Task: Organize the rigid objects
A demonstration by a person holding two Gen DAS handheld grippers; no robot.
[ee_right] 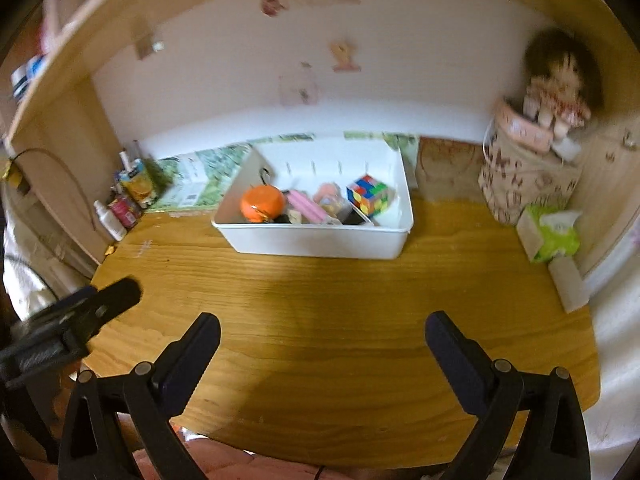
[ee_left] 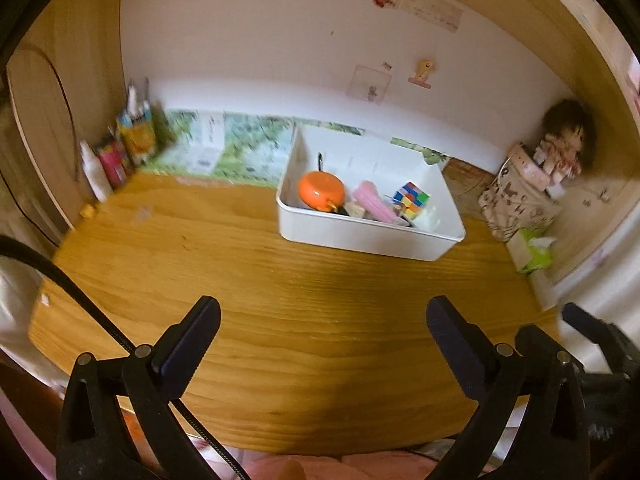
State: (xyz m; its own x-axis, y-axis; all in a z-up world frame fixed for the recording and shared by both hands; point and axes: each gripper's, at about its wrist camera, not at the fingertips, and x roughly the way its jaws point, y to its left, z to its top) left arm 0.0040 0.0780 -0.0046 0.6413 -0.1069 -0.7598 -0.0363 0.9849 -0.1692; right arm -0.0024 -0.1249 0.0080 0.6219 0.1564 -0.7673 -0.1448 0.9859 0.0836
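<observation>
1. Left wrist view: left gripper [ee_left: 322, 328] hangs over bare wooden desk [ee_left: 248, 280], jaws spread wide, nothing between them.
2. Right wrist view: right gripper [ee_right: 322, 342] likewise, jaws fully apart and empty, above the near desk edge; other gripper's finger visible at 9 o'clock.
3. White bin [ee_left: 360, 236] sits at 1 o'clock in the left view, 12 o'clock in the right, near the back wall and well apart from both grippers.
4. Inside, lying close together: orange round object [ee_left: 321, 191] at the bin's 9 o'clock end, pink bar [ee_left: 374, 201] in the middle, colour cube [ee_left: 411, 199] toward 3 o'clock; smaller pieces between them too blurred to name.
5. No loose rigid object visible on the open desk, so probably at or near the end of the sorting; step in hand judged as pulling clear after a drop.
6. To do it well: keep both jaws wide, lift clear of the bin rim before moving sideways, avoid nudging the bin wall, keep the two grippers apart from each other.
7. Bin's long axis runs roughly 9-to-3 in the right view, skewed toward 10-to-4 in the left.
8. Pink bar's long axis points about 10-to-4, lying flat or nearly so; exact tilt unclear through blur.
</observation>
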